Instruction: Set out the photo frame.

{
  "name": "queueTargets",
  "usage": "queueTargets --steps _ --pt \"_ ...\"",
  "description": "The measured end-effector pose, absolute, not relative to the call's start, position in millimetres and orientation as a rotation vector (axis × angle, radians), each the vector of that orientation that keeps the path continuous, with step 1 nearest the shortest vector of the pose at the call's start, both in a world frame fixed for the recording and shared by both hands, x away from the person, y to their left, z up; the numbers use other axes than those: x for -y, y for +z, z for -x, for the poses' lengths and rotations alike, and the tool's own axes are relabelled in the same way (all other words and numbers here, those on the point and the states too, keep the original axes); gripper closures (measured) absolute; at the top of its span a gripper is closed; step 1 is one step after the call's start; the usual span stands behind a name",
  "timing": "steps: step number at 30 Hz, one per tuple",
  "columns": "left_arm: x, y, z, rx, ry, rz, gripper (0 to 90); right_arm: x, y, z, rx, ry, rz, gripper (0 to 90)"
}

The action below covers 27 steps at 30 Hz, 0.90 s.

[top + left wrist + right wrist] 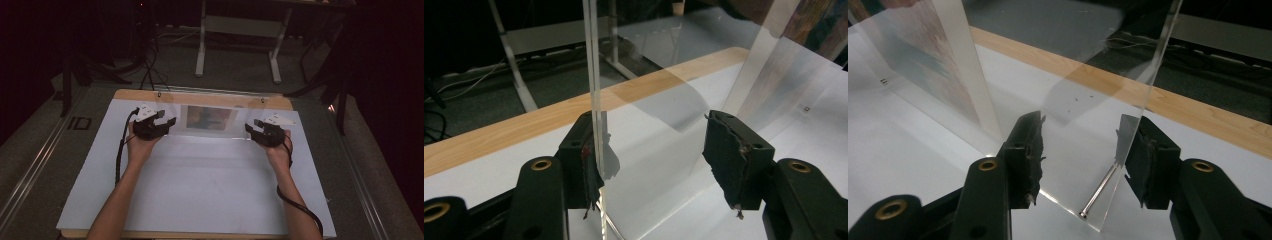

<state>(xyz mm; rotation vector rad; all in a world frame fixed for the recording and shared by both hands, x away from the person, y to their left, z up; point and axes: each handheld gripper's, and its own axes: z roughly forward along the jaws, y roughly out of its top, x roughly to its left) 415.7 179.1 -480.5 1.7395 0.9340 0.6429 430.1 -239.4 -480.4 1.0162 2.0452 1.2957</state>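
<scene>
At white surface: left gripper, right gripper both spread, straddling clear upright acrylic photo frame ends; clamp evenly, lift level.

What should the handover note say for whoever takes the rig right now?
Left gripper: jaws open, astride the left end of the clear acrylic frame; one pad looks to be against the panel edge, the other pad stands clear.
Right gripper: jaws open, around the frame's right end, not clamped.
Frame: stands upright near the far edge of the white table sheet, picture insert inside. A metal screw shows at its lower right corner.
Done: both grippers placed at the frame's ends.
Left: probably close both and handle the frame; nothing is gripped yet.
</scene>
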Motion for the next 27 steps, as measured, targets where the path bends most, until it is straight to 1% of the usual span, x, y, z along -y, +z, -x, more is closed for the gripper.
queueTargets --steps 8,27 --pt "-177 -480 -421 -0.951 0.659 -1.74 42.1 238 -480 -435 -2.042 1.281 -1.023 52.3" --pt "-175 -477 -439 -1.01 0.63 -1.736 41.5 236 -478 -452 -2.058 1.263 -1.048 52.2"
